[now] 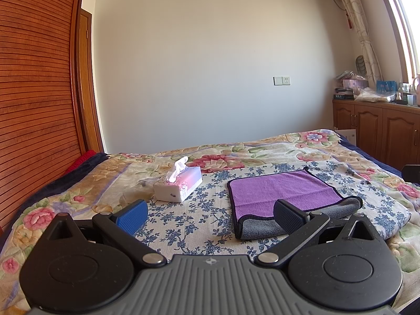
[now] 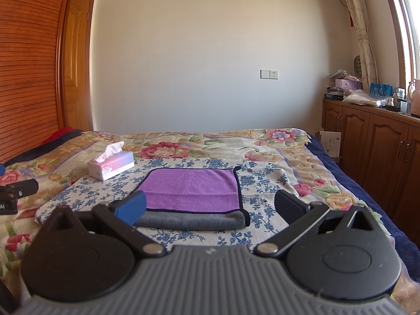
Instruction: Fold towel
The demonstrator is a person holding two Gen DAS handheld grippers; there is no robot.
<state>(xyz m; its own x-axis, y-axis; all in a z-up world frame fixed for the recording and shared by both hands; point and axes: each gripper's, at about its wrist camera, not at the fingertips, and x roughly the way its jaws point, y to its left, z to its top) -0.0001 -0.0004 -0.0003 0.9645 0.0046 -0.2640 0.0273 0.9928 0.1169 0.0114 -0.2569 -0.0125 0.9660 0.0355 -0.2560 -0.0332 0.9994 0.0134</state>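
A purple towel point(image 1: 278, 187) with a dark border and grey underside lies on the blue-flowered cloth on the bed, its near edge folded over so a grey strip shows. In the right wrist view the towel point(image 2: 191, 186) lies straight ahead. My left gripper point(image 1: 210, 216) is open and empty, above the cloth to the left of the towel; its right finger overlaps the grey strip in view. My right gripper point(image 2: 210, 208) is open and empty, just before the towel's near grey edge point(image 2: 191, 219). The left gripper's body point(image 2: 15, 191) shows at the left edge of the right wrist view.
A tissue box point(image 1: 178, 185) stands on the bed left of the towel, also in the right wrist view point(image 2: 111, 166). A slatted wooden headboard point(image 1: 34, 105) rises at left. Wooden cabinets point(image 2: 380, 152) with clutter on top line the right wall beside the bed.
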